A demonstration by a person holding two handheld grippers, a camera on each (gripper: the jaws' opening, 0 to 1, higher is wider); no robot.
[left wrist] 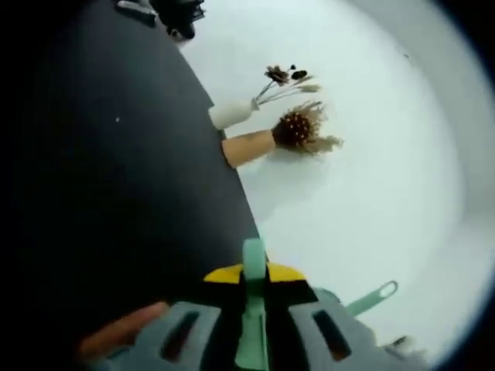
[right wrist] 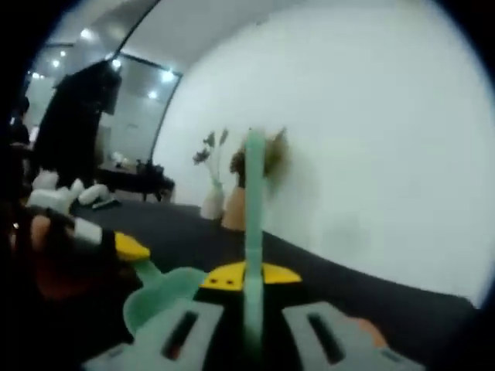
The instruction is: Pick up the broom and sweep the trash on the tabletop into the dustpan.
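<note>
**Left gripper** (left wrist: 254,325): grey jaws drawn in narrow, yellow-and-black pads pressed on a short green handle (left wrist: 254,267) that stands up between them. Whether this handle belongs to the dustpan cannot be told from this view. An orange fingertip (left wrist: 124,331) lies beside the left jaw.

**Right gripper** (right wrist: 254,309): jaws likewise narrow, clamped on the broom handle (right wrist: 254,209), a long slim mint-green shaft rising straight up the middle. Its bristle end is not visible.

**Left gripper view, particular items:**
- A green loop end (left wrist: 377,297) with a hanging hole enters from the lower right, near the jaws. Which tool it is part of is unclear.
- The black tabletop (left wrist: 116,170) is seen rolled, running up the left side against the white wall (left wrist: 371,154).

**Right gripper view, particular items:**
- A broad mint-green piece (right wrist: 158,297), blurred and probably the dustpan, lies low on the left, joined to the other gripper's yellow pad (right wrist: 131,247).
- Far left: a glass partition (right wrist: 143,116), ceiling lights, and white objects (right wrist: 66,197) on the table.

**Common to both views:** a white vase (left wrist: 230,114) of dried stems and a tan vase (left wrist: 247,147) with a brown flower head stand side by side at the table's edge by the wall.
</note>
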